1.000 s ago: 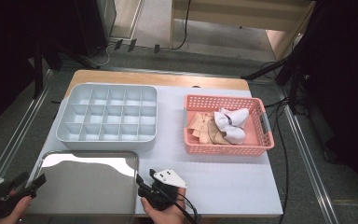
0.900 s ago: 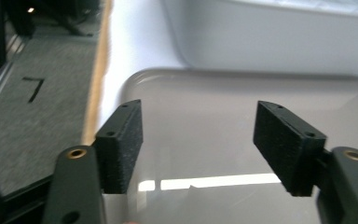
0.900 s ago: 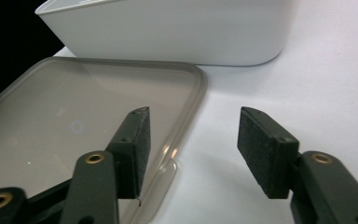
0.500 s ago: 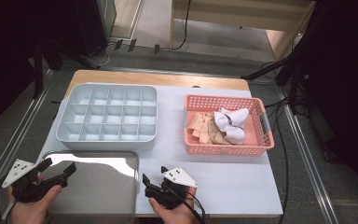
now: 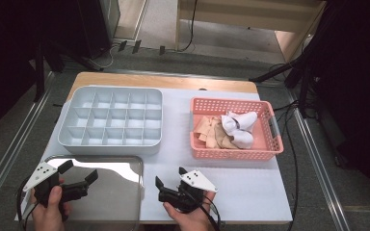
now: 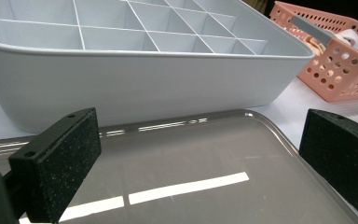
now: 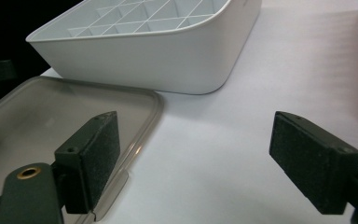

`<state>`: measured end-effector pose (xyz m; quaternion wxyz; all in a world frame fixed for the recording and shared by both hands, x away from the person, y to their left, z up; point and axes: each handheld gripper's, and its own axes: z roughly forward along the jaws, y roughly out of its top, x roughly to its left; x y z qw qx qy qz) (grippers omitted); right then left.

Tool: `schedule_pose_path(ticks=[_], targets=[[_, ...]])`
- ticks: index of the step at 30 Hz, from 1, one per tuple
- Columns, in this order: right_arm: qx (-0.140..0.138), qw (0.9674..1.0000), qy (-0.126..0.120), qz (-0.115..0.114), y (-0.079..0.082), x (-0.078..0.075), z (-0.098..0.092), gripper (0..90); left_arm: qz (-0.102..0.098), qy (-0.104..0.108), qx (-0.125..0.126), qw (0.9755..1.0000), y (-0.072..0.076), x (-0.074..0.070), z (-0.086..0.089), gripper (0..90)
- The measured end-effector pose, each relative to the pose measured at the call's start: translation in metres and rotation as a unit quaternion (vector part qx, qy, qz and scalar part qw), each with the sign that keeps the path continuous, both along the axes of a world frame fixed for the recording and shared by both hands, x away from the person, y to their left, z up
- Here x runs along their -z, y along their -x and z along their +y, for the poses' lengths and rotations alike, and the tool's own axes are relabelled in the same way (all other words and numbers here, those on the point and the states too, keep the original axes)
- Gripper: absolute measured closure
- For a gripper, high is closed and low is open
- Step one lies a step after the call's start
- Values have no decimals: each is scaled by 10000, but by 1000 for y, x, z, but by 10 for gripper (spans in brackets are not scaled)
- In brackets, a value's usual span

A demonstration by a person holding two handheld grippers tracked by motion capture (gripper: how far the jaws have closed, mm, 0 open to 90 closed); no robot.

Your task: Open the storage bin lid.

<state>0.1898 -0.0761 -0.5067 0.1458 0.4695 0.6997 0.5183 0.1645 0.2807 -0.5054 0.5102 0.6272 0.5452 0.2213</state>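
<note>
My left gripper hovers over the left part of a shiny flat tray at the table's front. Its jaws have just been opening and stand wide with nothing between them. In the left gripper view the left gripper faces the grey compartment tray across that shiny tray. My right gripper sits just right of the shiny tray over the white table. Its jaws have also just been opening, with nothing between them. The right gripper looks past the shiny tray's corner at the compartment tray.
The grey compartment tray stands at the back left with bare cells. A pink basket at the back right holds white rolled cloths and tan cloth. Its perforated wall shows in the left gripper view. Cables trail past the table's right edge.
The left hand came in from the lower left edge to above the shiny tray. Both grippers' jaws spread wider. The right hand shifted slightly.
</note>
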Motion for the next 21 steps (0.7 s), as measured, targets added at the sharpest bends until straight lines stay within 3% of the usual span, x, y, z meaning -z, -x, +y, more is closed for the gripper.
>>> schedule_pose_path(ticks=[6, 10, 21], targets=[[78, 9999, 59, 34, -6, -5, -8, 150, -113, -46, 89, 9999, 8, -1, -1, 0], [152, 9999, 12, 8, -11, -13, -19, 150, -81, 64, 100, 9999, 10, 0, 2, 0], [595, 9979, 172, -167, -24, -35, -50, 170, -26, 84, 33, 10000, 11, 2, 11, 0]])
